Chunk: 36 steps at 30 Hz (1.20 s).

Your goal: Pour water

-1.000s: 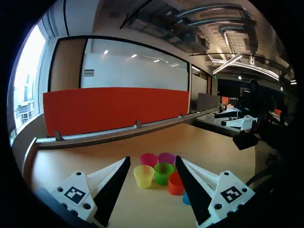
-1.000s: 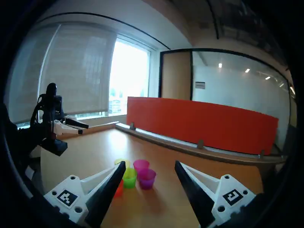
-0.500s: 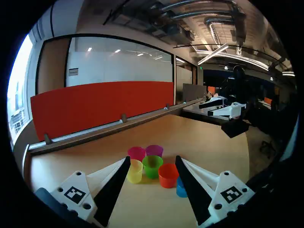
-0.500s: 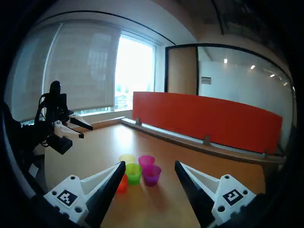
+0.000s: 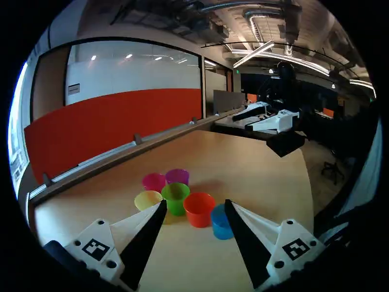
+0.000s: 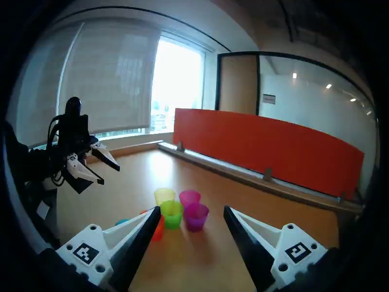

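Note:
A cluster of small plastic cups stands on the wooden table (image 5: 253, 170). In the left gripper view I see pink (image 5: 154, 181), purple (image 5: 177, 176), yellow (image 5: 147, 199), green (image 5: 175, 196), orange (image 5: 199, 209) and blue (image 5: 221, 223) cups. My left gripper (image 5: 195, 202) is open just short of them, holding nothing. The right gripper view shows the yellow (image 6: 164, 195), pink (image 6: 189, 198), green (image 6: 172, 214) and purple (image 6: 197, 216) cups ahead of my open, empty right gripper (image 6: 191, 208). The left gripper (image 6: 111, 176) hangs at far left, tilted down. The right gripper (image 5: 240, 122) hovers far right.
A red divider panel (image 5: 112, 119) with a rail runs along the table's far edge. A bright window with a blind (image 6: 146, 102) lies beyond the table's end. Another desk and a chair (image 5: 333, 170) stand past the table's right edge.
In the left gripper view the cups have slid left and the blue cup has come into full sight. In the right gripper view the left gripper has tipped its fingers downward, and the cups sit slightly closer.

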Available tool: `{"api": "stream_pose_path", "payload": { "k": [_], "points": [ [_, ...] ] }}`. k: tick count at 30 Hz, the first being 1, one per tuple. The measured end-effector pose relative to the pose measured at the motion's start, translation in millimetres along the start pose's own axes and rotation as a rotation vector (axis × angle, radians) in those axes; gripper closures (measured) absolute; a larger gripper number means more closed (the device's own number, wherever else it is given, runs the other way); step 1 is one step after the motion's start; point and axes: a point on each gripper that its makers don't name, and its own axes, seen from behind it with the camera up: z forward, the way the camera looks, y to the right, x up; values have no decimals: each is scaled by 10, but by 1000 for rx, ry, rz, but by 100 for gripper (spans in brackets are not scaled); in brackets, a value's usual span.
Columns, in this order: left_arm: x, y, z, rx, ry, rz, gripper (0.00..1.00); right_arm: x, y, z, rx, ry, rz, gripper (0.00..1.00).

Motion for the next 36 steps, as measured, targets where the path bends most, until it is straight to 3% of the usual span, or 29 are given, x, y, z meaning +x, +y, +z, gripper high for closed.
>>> {"api": "stream_pose_path", "payload": {
  "k": [8, 17, 29, 36],
  "points": [
    [-187, 165, 147, -69, -48, -1, 13, -84, 1, 51, 10, -23, -7, 0],
    [-439, 288, 281, -121, -116, 41, 13, -201, 28, 141, 15, -48, -8, 0],
    [-686, 506, 416, -213, -179, 58, 13, -352, 25, 283, 32, -77, -6, 0],
    [-836, 555, 495, -234, -217, 82, 13, -404, 21, 374, 45, -87, -3, 0]
  ]
}}
